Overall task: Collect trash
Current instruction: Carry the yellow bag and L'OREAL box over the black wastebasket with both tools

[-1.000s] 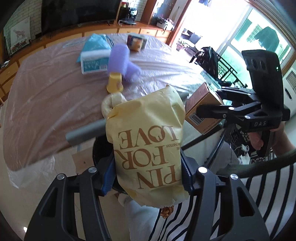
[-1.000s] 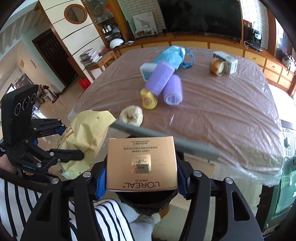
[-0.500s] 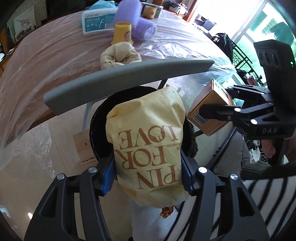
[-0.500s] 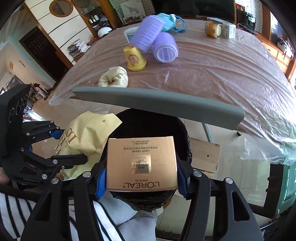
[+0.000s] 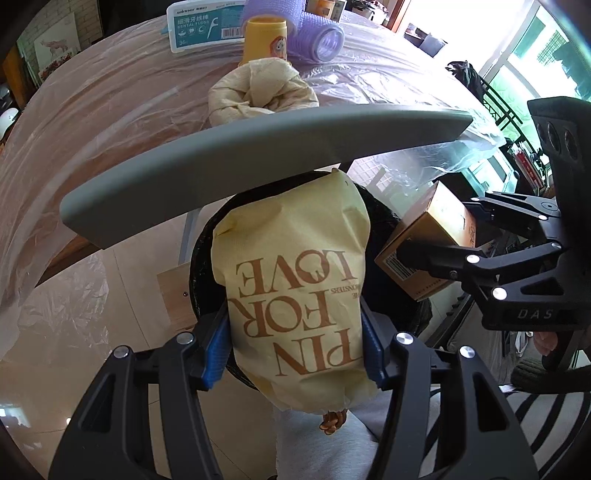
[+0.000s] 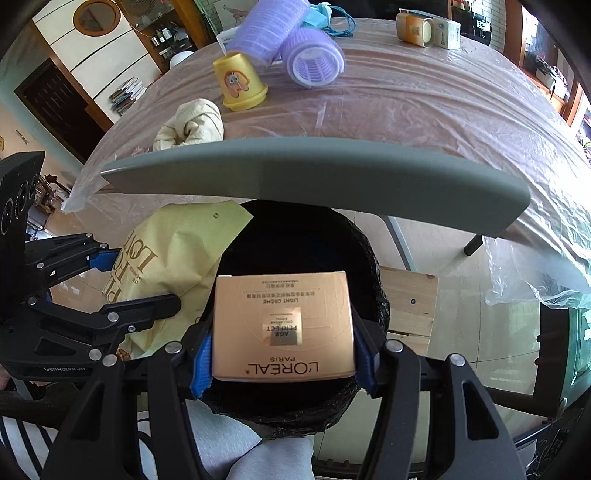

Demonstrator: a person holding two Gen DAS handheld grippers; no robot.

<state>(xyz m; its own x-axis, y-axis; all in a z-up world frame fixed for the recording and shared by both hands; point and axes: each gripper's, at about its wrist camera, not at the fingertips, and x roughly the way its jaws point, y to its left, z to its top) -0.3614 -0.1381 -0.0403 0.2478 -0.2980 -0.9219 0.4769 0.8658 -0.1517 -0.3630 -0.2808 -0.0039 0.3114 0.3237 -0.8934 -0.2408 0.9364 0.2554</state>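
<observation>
My left gripper (image 5: 295,347) is shut on a yellow paper bag (image 5: 295,280) printed with brown letters and holds it over the black-lined trash bin (image 5: 201,266). My right gripper (image 6: 282,354) is shut on a gold L'Oréal box (image 6: 282,325) and holds it over the same bin (image 6: 299,236). The bag (image 6: 173,258) and left gripper (image 6: 122,291) show at the left of the right wrist view. The box (image 5: 428,240) and right gripper show at the right of the left wrist view.
A grey chair back (image 6: 314,173) crosses above the bin. Beyond it, the plastic-covered table (image 6: 424,99) holds a crumpled beige wad (image 6: 192,127), a yellow cup (image 6: 240,83), purple rollers (image 6: 314,55), a floss box (image 5: 207,26) and a small jar (image 6: 415,24).
Both grippers have lowered and tipped down toward the bin with their loads. The bin opening now sits directly under the bag and box, and the table has slid up in view.
</observation>
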